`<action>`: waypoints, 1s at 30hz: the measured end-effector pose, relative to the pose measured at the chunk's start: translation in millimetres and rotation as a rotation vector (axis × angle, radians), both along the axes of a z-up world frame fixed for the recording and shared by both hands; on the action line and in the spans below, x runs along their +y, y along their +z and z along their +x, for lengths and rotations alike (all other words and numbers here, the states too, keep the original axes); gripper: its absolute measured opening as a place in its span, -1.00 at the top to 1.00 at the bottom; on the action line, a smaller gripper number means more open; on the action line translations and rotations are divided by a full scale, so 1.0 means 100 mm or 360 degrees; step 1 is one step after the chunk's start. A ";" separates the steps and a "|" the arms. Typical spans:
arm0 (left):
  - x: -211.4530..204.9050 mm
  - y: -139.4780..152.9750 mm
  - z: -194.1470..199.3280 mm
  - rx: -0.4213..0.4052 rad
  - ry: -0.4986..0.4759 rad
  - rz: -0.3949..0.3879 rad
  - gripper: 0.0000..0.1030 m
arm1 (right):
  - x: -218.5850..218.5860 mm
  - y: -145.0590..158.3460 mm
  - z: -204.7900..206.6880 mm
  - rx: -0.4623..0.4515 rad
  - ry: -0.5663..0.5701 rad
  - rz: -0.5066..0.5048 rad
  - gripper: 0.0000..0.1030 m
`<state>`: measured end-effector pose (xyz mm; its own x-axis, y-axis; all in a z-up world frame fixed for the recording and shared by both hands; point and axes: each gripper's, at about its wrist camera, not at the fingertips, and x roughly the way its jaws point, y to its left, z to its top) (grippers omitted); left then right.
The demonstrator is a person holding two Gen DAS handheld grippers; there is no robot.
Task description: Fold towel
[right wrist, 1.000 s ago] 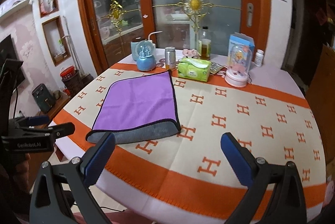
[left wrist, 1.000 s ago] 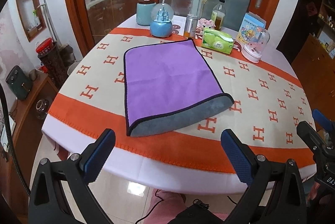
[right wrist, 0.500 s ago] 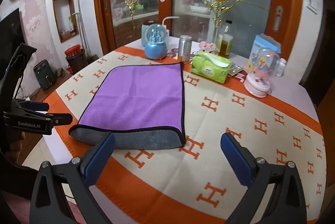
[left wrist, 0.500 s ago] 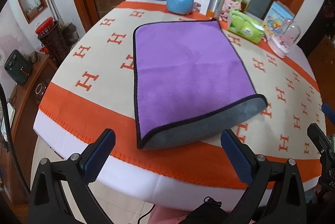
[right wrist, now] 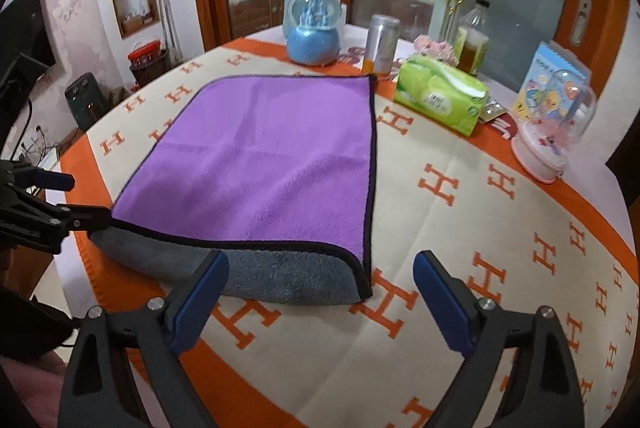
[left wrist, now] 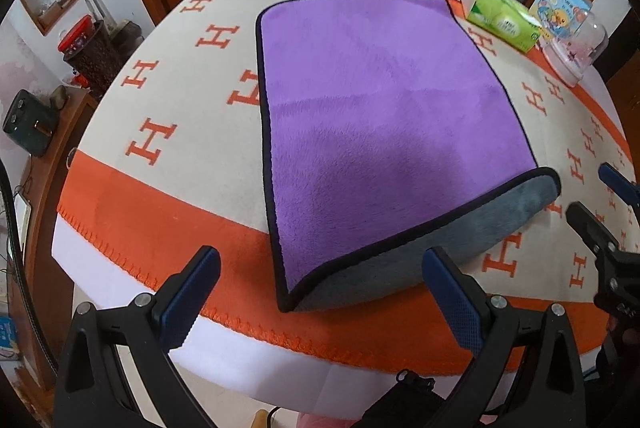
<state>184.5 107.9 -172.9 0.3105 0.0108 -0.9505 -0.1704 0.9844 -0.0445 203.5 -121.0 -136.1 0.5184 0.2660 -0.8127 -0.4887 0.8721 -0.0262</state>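
Towel (left wrist: 380, 116): purple, folded, grey fold edge just ahead of both grippers. Left gripper (left wrist: 320, 292): wide, empty. Right gripper (right wrist: 320, 292): wide, empty.

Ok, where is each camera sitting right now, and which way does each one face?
Left wrist: behind the left claw, near the table's front edge, facing the towel's near left corner; its open blue fingers show, the right claw at the right edge.
Right wrist: behind the right claw, facing the towel's near right corner; its open fingers show, the left claw at the left edge.
Shared: towel, snow globe, tissue pack.
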 end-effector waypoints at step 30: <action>0.02 -0.43 0.00 0.0178 0.0105 -0.0159 0.03 | -0.04 -0.41 0.22 0.0165 0.0036 -0.0033 0.31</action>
